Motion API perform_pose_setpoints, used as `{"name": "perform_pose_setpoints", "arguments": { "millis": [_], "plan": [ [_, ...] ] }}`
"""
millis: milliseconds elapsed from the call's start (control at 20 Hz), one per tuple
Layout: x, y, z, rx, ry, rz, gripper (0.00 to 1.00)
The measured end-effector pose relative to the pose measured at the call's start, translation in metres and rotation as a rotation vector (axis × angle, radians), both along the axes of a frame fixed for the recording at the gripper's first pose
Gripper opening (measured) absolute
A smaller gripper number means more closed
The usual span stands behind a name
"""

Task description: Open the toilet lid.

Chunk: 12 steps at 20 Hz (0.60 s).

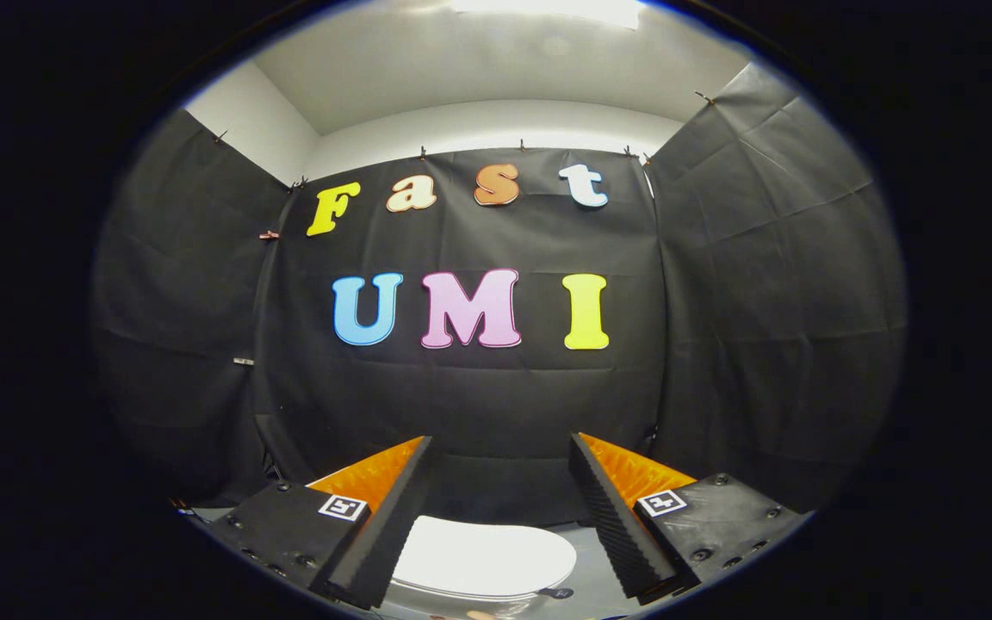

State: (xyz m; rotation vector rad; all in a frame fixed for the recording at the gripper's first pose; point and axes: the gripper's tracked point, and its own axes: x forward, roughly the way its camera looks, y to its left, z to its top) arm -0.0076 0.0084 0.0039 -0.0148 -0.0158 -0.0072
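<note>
Though below spread fingers (500,517), lid (483,555) shut

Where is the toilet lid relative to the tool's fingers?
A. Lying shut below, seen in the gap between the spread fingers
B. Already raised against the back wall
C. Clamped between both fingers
A: the white toilet lid lies flat and shut below the open tool, untouched by either finger.
</note>
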Motion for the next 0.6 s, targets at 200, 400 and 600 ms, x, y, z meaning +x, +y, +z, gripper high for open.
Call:
{"name": "perform_pose_setpoints", "arguments": {
  "millis": [200,400,600],
  "plan": [
    [0.001,0.001,0.003,-0.001,-0.015,0.001,0.98],
    [0.013,0.001,0.009,0.047,-0.022,0.007,0.98],
    [0.029,0.002,-0.001,0.088,0.006,0.021,0.98]
  ]
}}
